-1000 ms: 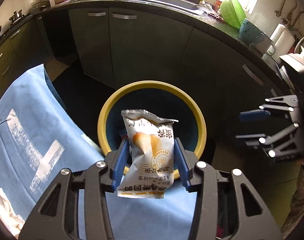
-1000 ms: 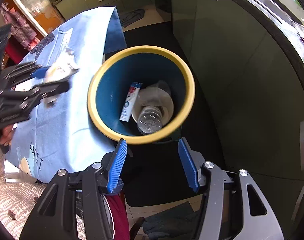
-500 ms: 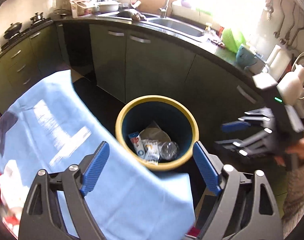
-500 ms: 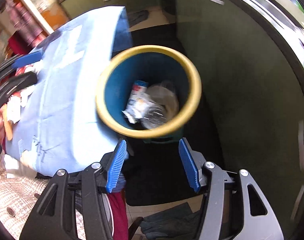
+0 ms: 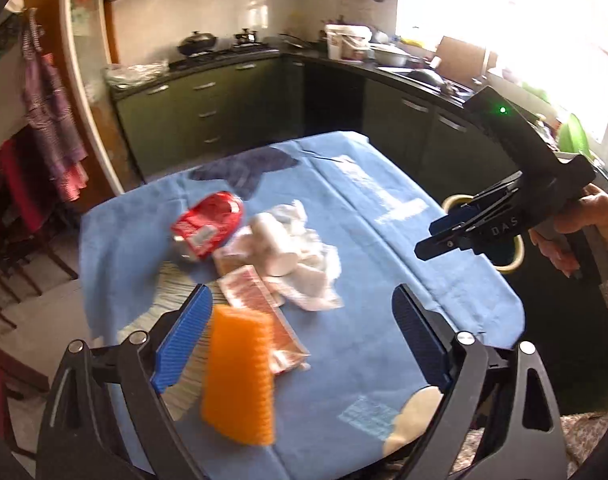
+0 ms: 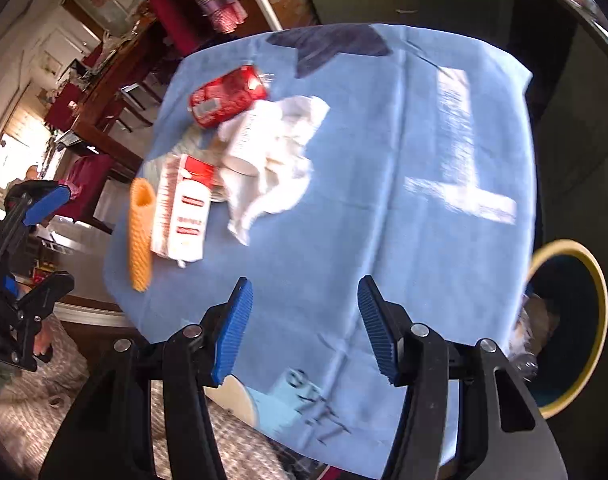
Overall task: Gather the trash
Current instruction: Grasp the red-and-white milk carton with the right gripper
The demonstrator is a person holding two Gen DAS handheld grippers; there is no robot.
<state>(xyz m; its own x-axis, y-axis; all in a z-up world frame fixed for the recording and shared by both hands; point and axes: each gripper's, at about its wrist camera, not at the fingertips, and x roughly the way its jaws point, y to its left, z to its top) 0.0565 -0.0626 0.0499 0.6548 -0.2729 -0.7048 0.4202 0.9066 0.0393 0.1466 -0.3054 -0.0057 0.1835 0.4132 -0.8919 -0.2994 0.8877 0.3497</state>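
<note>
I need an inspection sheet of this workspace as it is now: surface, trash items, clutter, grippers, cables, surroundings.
Surface: table under a blue tablecloth, sunlit patches on it.
Job's things: red crushed can, white crumpled tissue, white tube, red-and-white packet and orange ridged piece, clustered on the cloth; yellow-rimmed bin beside the table, trash inside.
Clutter: nothing seen beyond the trash.
Grippers: left gripper open and empty, orange piece beneath; right gripper open, empty.
Cables: nothing seen.
Surroundings: dark green kitchen cabinets, stove with wok, bright window.
</note>
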